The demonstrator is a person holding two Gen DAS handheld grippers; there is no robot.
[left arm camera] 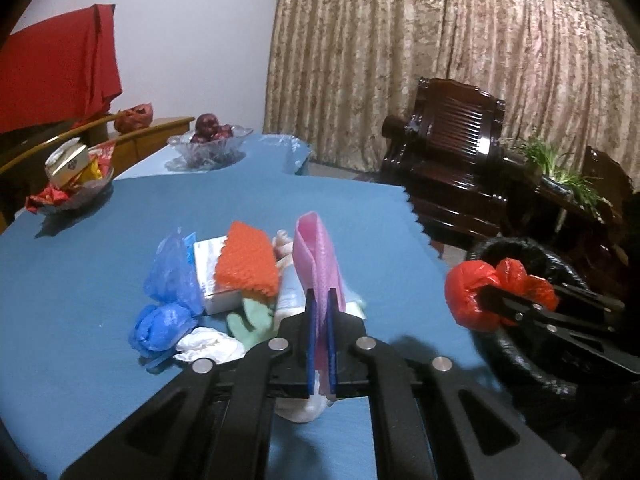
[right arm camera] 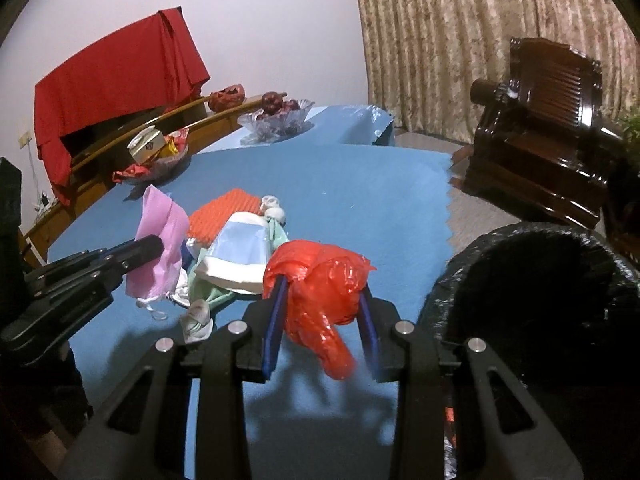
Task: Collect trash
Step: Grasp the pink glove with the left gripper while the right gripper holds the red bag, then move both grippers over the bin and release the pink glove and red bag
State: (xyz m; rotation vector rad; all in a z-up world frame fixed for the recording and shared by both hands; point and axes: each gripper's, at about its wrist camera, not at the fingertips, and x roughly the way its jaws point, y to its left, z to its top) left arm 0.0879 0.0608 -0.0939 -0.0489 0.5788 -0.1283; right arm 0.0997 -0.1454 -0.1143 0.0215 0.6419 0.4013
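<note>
A pile of trash lies mid-table on the blue cloth (left arm camera: 80, 280): an orange foam net (left arm camera: 248, 264), blue plastic bags (left arm camera: 172, 276), a white box (left arm camera: 208, 268), a green glove (left arm camera: 252, 320) and white crumpled paper (left arm camera: 208, 344). My left gripper (left arm camera: 321, 300) is shut on a pink foam sheet (left arm camera: 316, 256), held upright above the pile. My right gripper (right arm camera: 322, 292) is shut on a crumpled red plastic bag (right arm camera: 320, 284), lifted off the cloth near the table's right edge. A black-lined trash bin (right arm camera: 540, 280) stands open just right of it.
A glass bowl of dark fruit (left arm camera: 208, 144) and a dish of snack packets (left arm camera: 76, 184) stand at the table's far left. A dark wooden chair (left arm camera: 448, 148) and a potted plant (left arm camera: 560, 168) are beyond the right edge, in front of the curtain.
</note>
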